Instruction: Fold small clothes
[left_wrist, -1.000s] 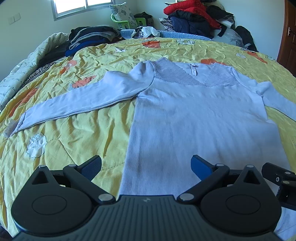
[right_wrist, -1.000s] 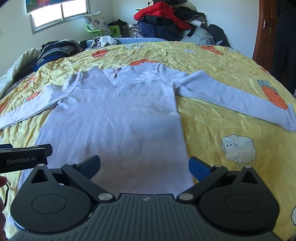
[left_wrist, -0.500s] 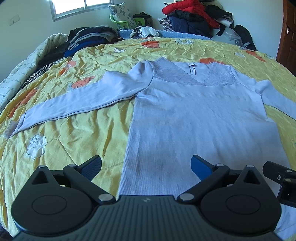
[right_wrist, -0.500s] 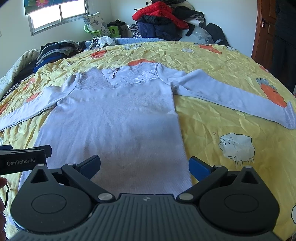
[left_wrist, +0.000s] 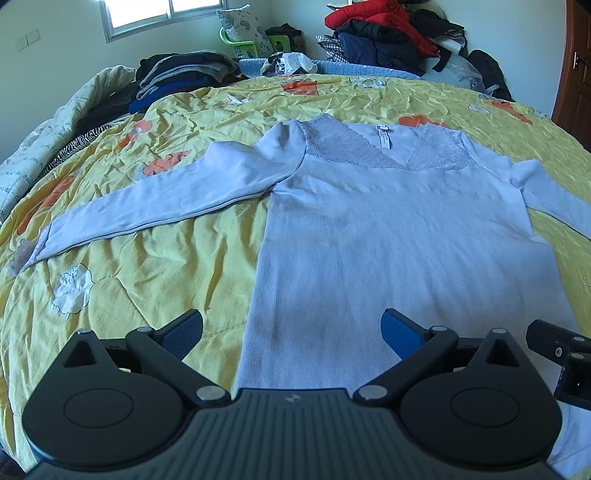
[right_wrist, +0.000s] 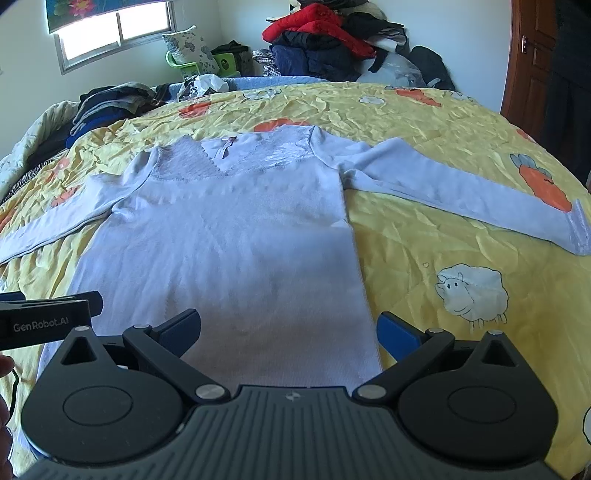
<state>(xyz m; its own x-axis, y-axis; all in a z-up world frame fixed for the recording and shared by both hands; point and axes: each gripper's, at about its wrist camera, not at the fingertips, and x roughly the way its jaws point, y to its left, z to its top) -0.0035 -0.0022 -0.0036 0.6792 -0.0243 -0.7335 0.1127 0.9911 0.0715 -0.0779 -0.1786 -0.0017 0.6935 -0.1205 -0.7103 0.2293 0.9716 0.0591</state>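
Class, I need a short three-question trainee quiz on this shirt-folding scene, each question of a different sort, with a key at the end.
1. True or false: the left gripper is shut on the shirt.
2. Multiple choice: how do the shirt's sleeves lie? A) folded over the chest B) spread out to both sides C) tucked underneath
3. Fill in: the printed animal on the yellow bedspread just ahead of the right gripper is a ____.

Key
1. False: its fingers stand wide apart, holding nothing.
2. B
3. sheep
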